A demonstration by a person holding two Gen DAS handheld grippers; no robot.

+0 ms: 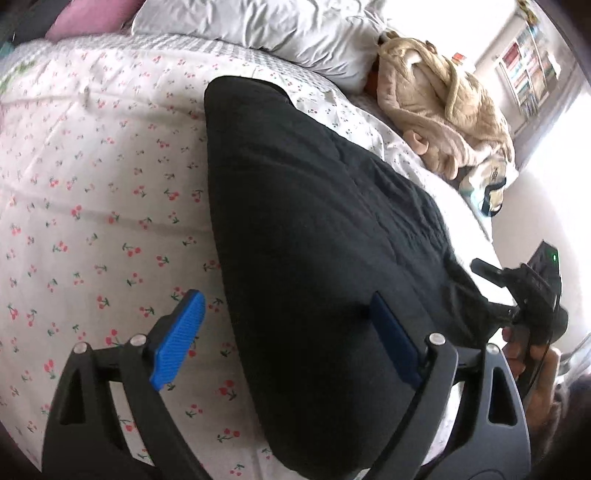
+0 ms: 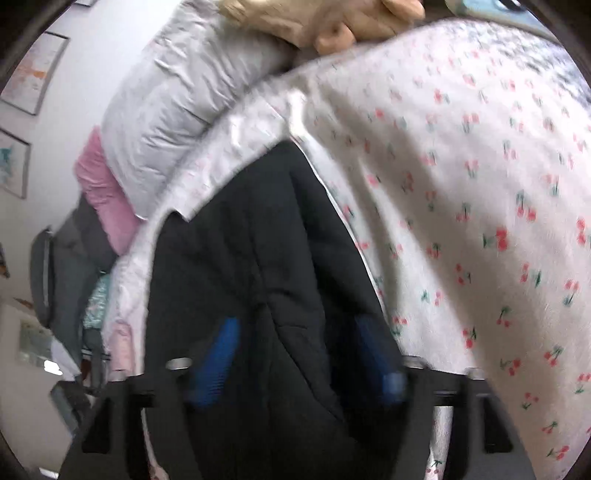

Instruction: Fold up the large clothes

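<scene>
A large black garment lies folded into a long strip on the cherry-print bedspread. My left gripper is open; its right blue pad rests on the garment's near part, its left pad is over the bedspread. The right gripper shows in the left wrist view at the garment's right edge. In the right wrist view the right gripper is open, blue pads on either side of a ridge of the black garment. The view is blurred.
A white pillow and a pink pillow lie at the head of the bed. A beige crumpled garment sits beyond the black one. A bookshelf stands by the far wall. The bed edge is at right.
</scene>
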